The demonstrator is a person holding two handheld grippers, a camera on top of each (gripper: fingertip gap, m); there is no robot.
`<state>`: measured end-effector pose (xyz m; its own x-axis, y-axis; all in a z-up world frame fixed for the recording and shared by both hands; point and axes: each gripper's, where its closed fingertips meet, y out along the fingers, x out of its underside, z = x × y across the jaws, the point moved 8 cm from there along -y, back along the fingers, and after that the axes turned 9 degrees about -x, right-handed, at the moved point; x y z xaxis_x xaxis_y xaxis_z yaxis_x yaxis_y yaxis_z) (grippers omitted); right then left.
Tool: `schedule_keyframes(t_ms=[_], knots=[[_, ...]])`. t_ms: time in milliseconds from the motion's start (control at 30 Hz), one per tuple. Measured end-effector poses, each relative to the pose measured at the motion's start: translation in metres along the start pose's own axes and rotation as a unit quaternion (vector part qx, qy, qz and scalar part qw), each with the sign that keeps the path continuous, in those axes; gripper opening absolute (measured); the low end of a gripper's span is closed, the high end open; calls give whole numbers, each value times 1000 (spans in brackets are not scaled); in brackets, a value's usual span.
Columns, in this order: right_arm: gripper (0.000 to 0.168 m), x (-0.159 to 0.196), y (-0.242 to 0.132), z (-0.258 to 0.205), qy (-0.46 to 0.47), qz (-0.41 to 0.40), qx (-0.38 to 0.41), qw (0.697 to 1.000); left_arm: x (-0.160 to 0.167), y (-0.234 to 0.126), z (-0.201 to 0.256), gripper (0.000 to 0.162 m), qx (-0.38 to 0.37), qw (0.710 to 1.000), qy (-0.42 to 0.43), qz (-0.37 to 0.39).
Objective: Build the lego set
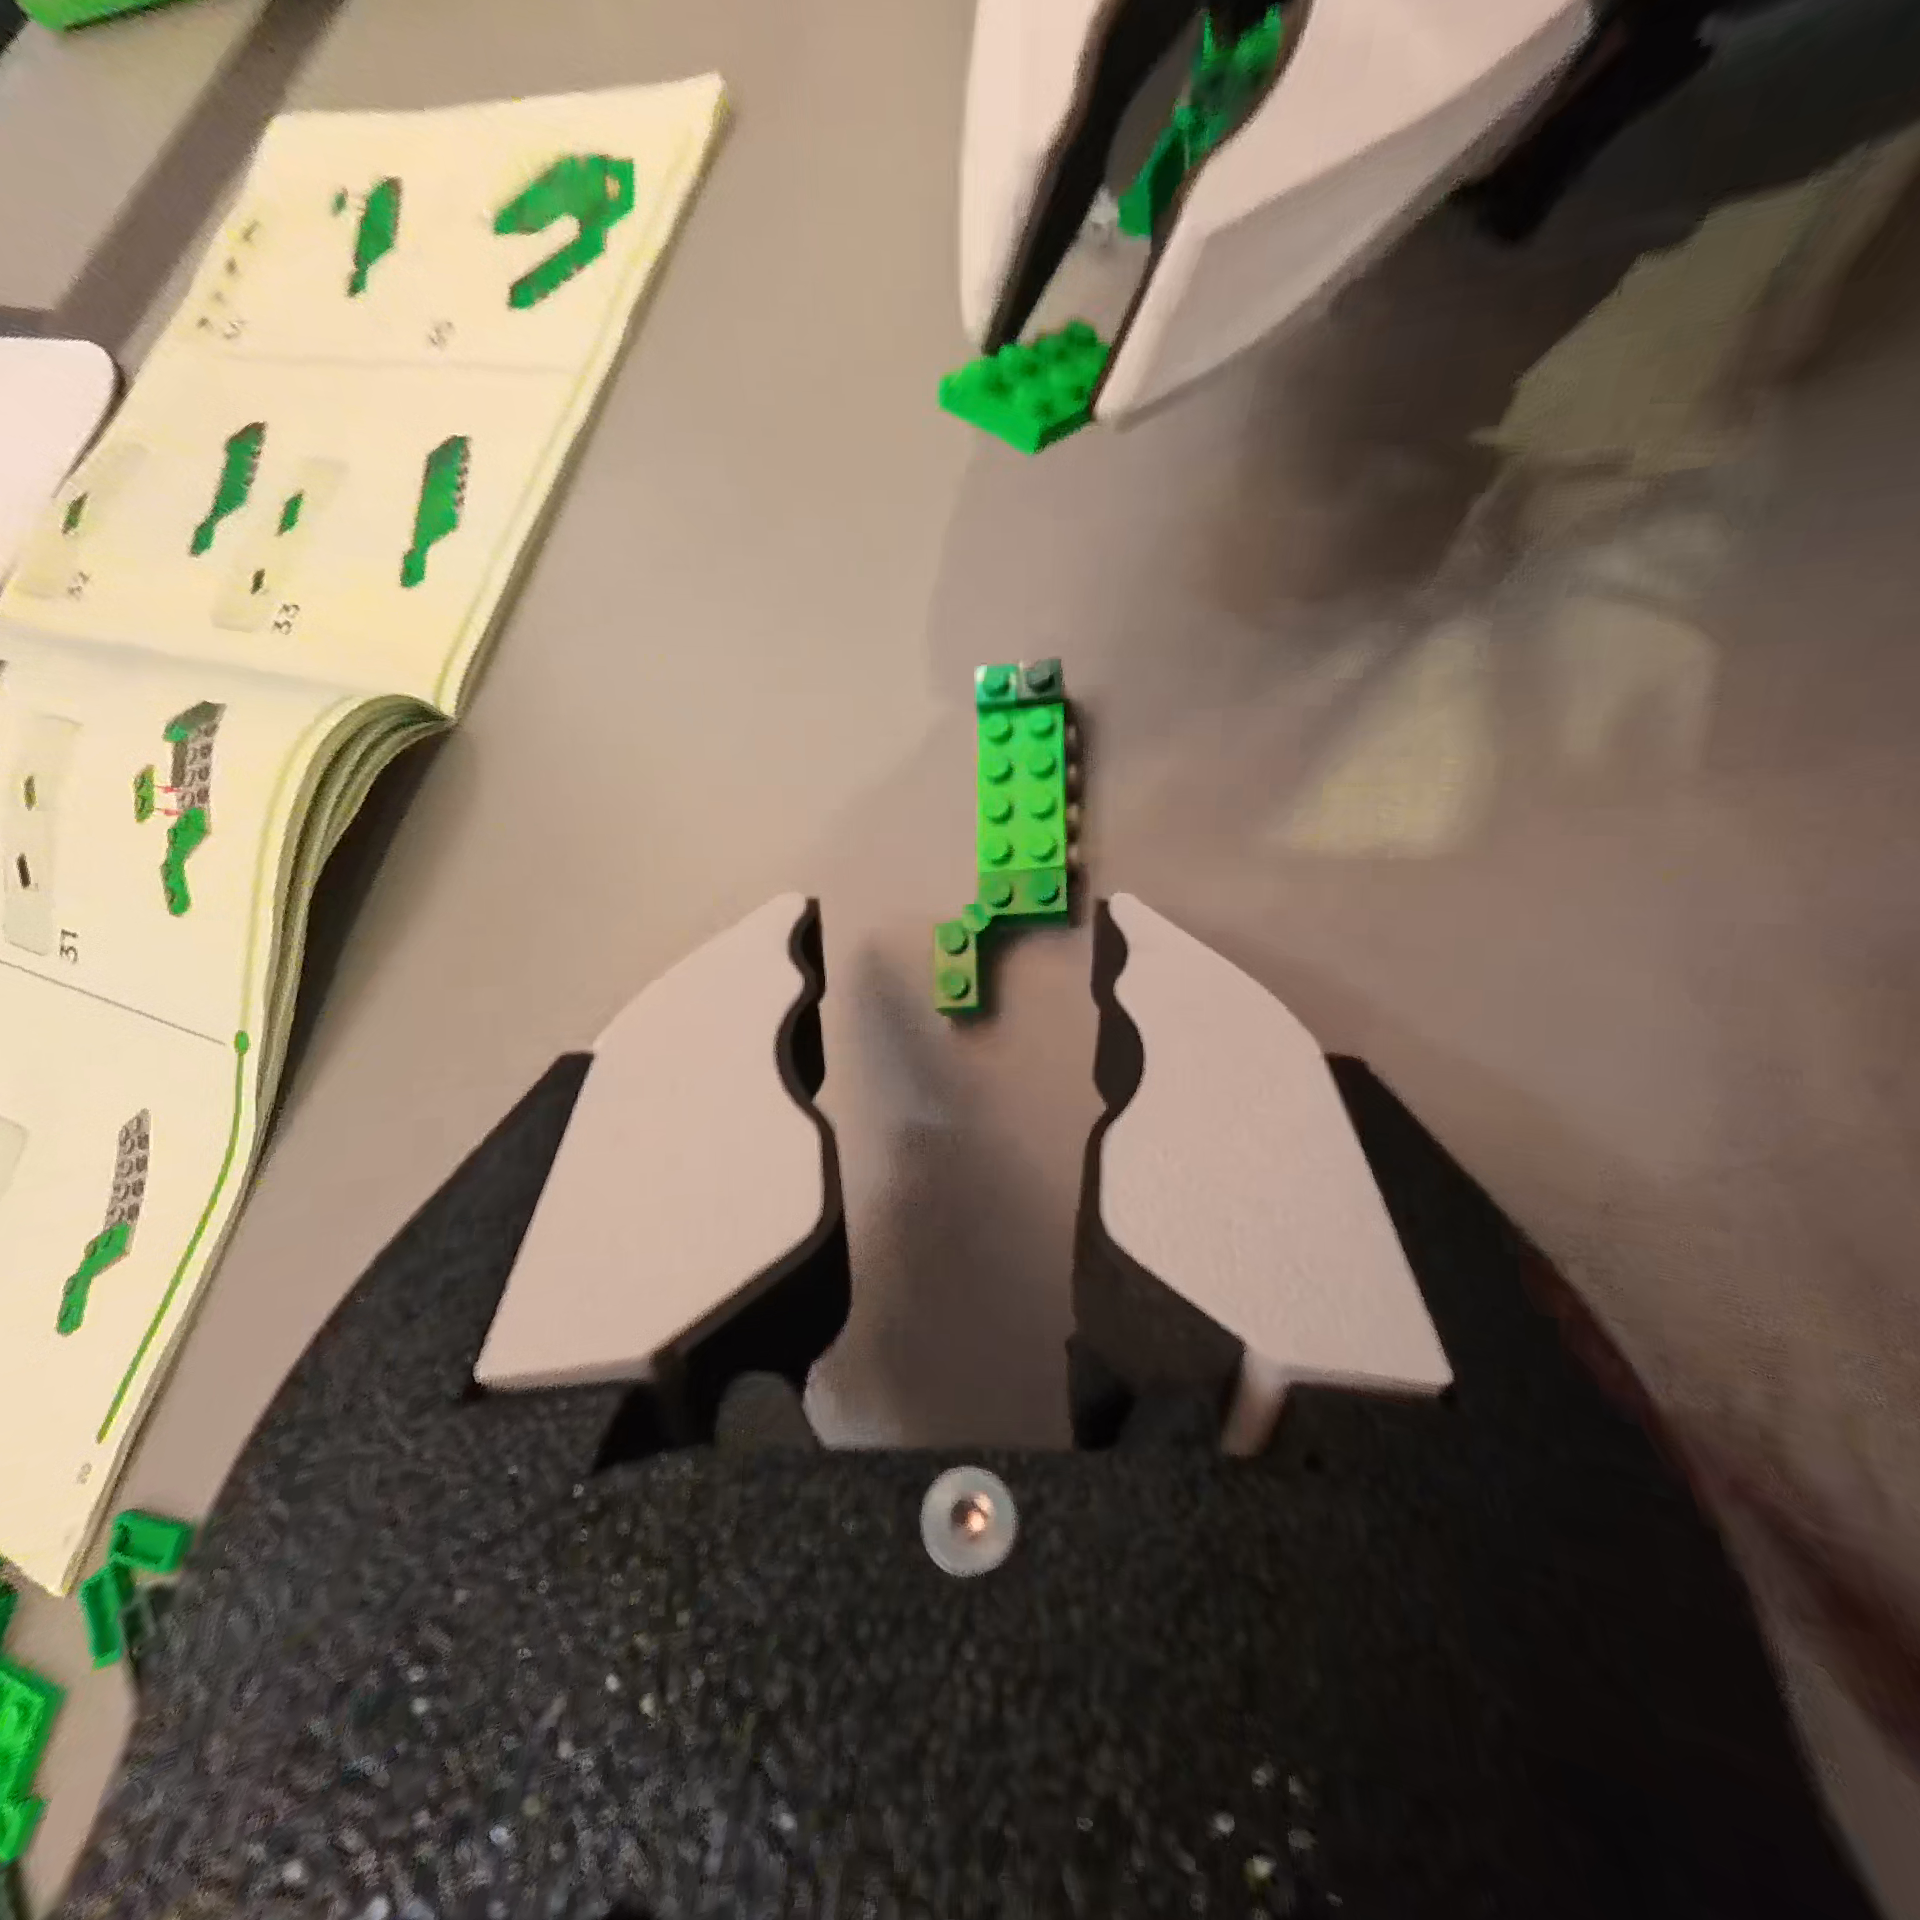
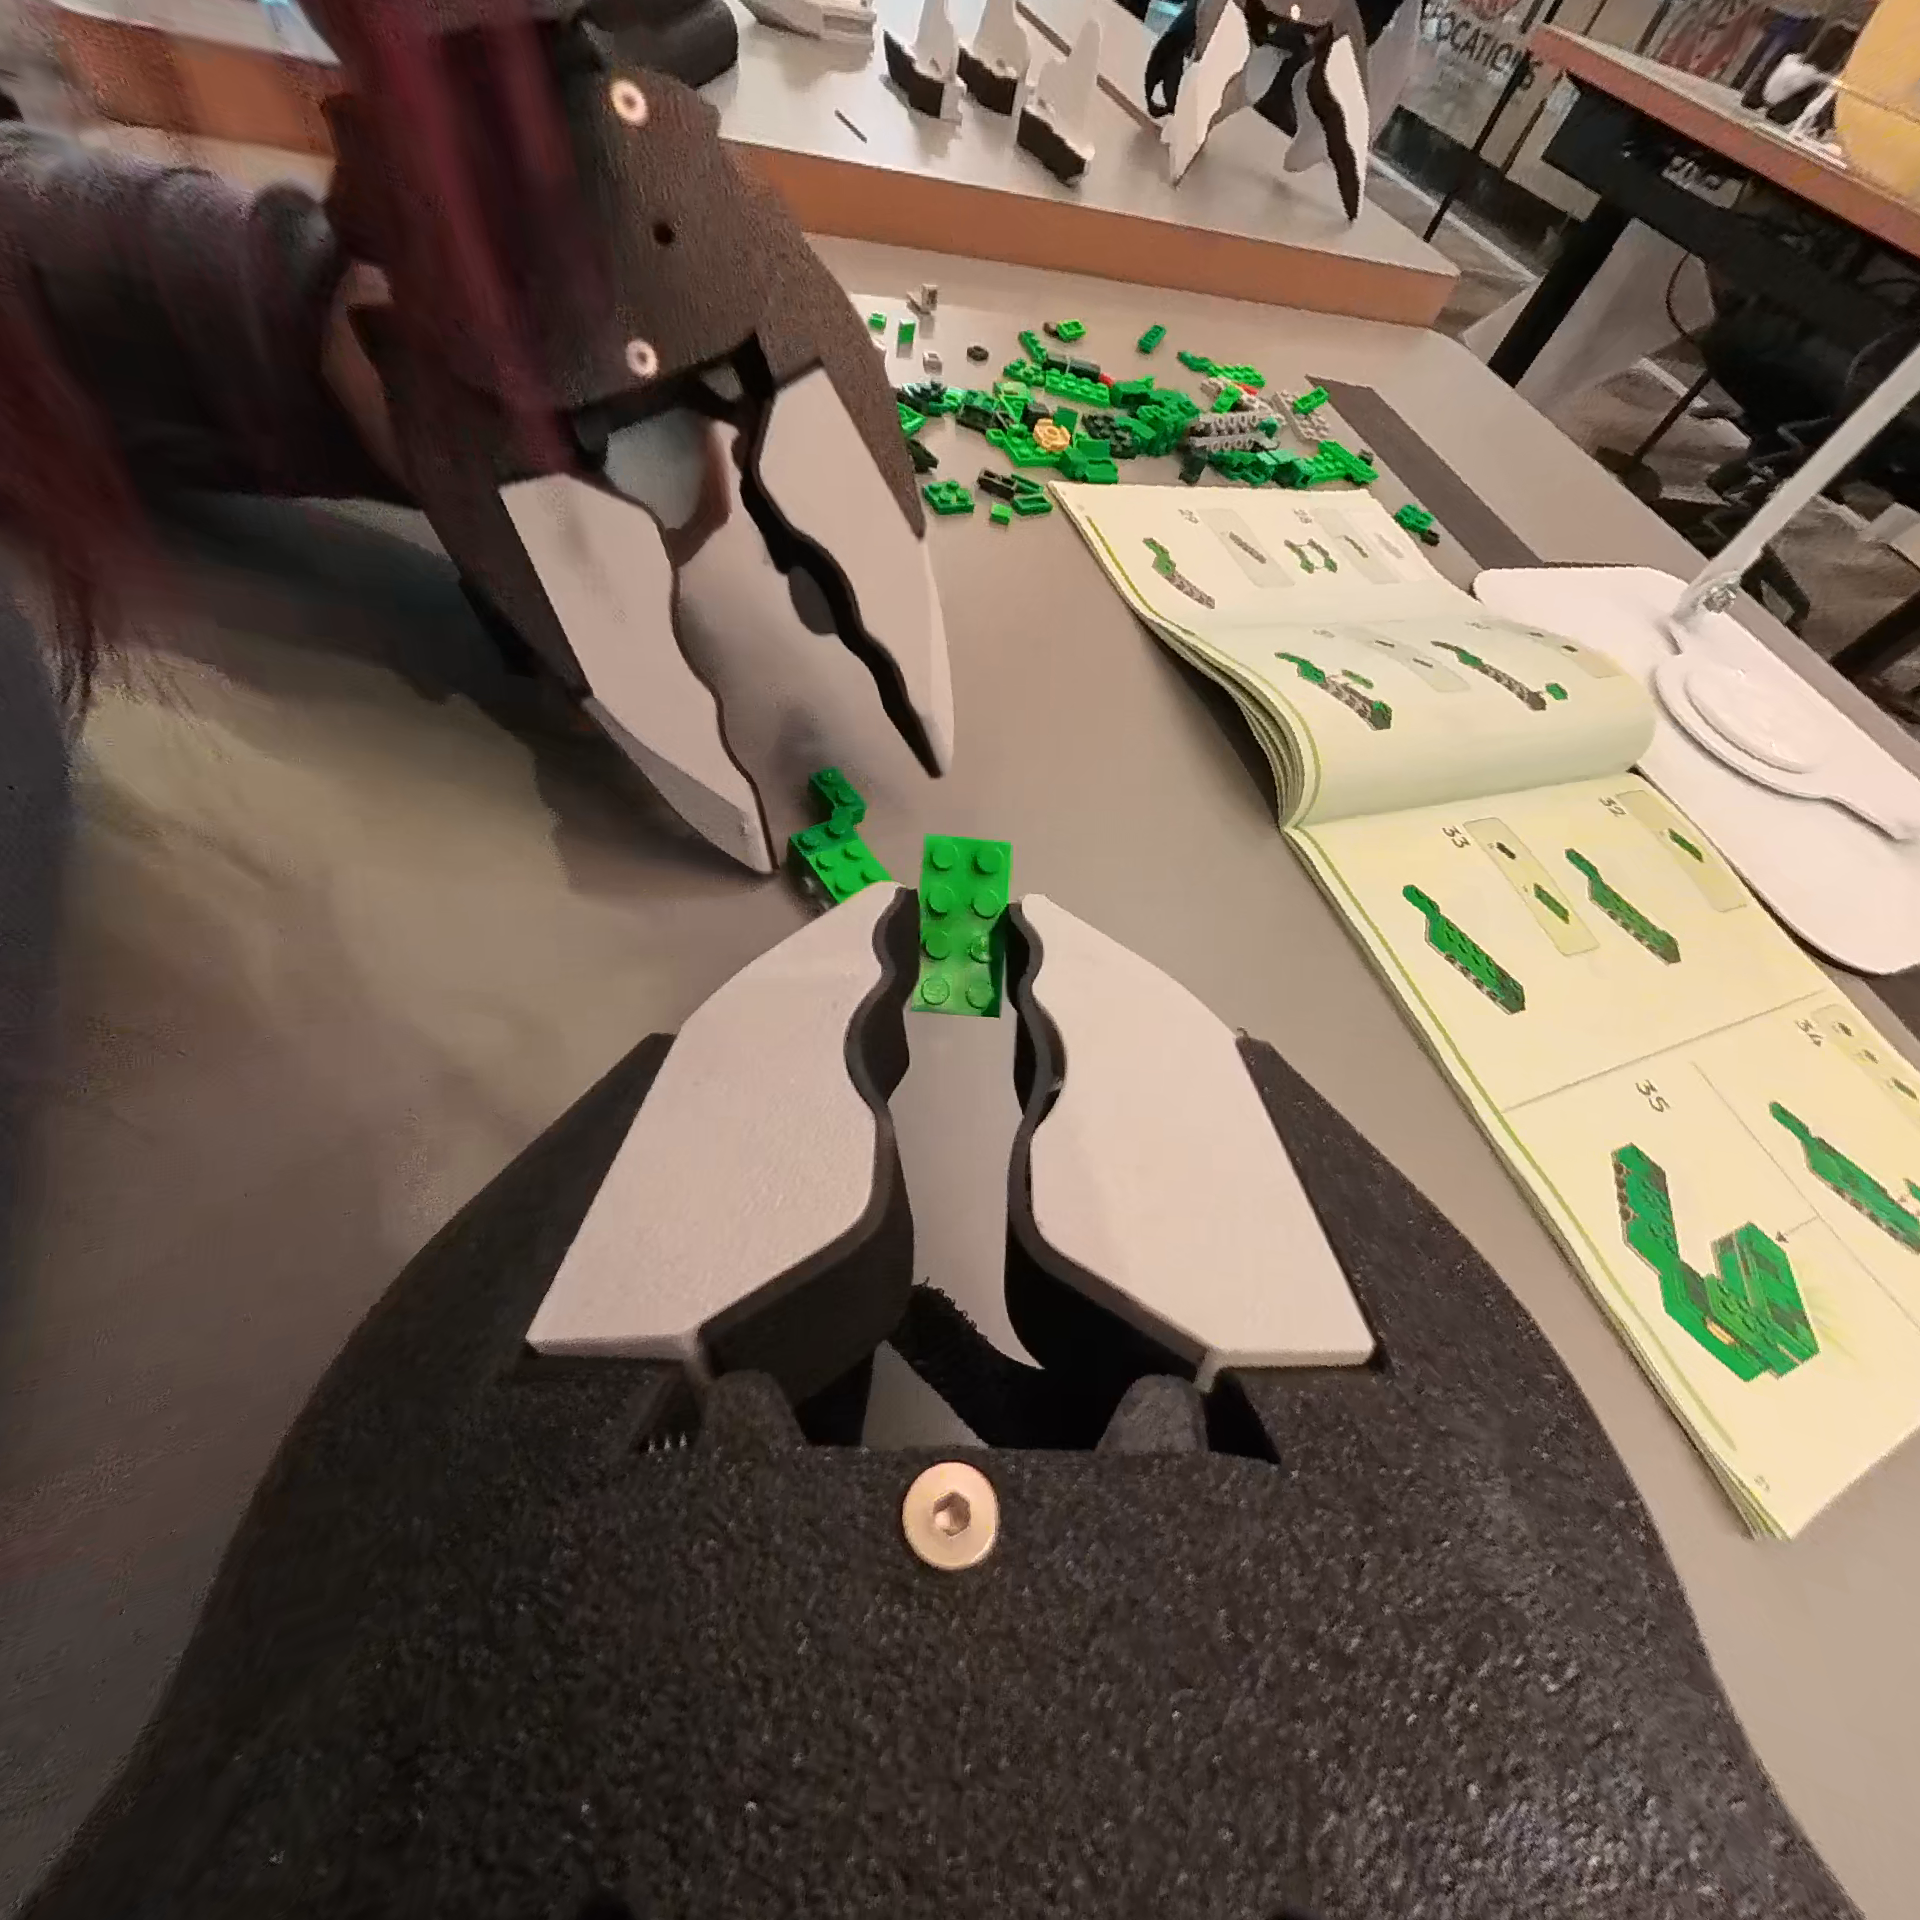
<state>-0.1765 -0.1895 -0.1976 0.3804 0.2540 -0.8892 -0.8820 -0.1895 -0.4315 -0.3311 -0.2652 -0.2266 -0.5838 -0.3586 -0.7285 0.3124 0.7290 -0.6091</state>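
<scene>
A partly built green Lego assembly (image 1: 1023, 810) lies flat on the grey table (image 1: 727, 727), a long studded plate with a small stepped tail. My left gripper (image 1: 961, 914) is open and empty, its tips on either side of the tail end. In the right wrist view the left gripper (image 2: 847, 805) points down over the assembly (image 2: 831, 847). My right gripper (image 2: 958, 902) is shut on a bright green plate (image 2: 964, 873), held just beyond the assembly's far end. In the left wrist view, the right gripper (image 1: 1055, 379) and its plate (image 1: 1023, 390) appear at the top.
An open instruction booklet (image 2: 1507, 831) lies right of the right gripper and also shows in the left wrist view (image 1: 364, 468). A pile of loose green bricks (image 2: 1122, 416) lies behind it. A white lamp base (image 2: 1766, 707) stands at the right. A few bricks (image 1: 62, 1683) lie bottom left.
</scene>
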Motion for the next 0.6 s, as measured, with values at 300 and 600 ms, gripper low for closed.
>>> schedule_keyframes(t_ms=[300,600], knots=[[15,-6,7,-8,-58,-44,-61,995,-5,3,0,38,65,997,8,-30],[15,-22,33,14,-141,-144,-198,959,-12,10,-1,25,107,993,3,-54]])
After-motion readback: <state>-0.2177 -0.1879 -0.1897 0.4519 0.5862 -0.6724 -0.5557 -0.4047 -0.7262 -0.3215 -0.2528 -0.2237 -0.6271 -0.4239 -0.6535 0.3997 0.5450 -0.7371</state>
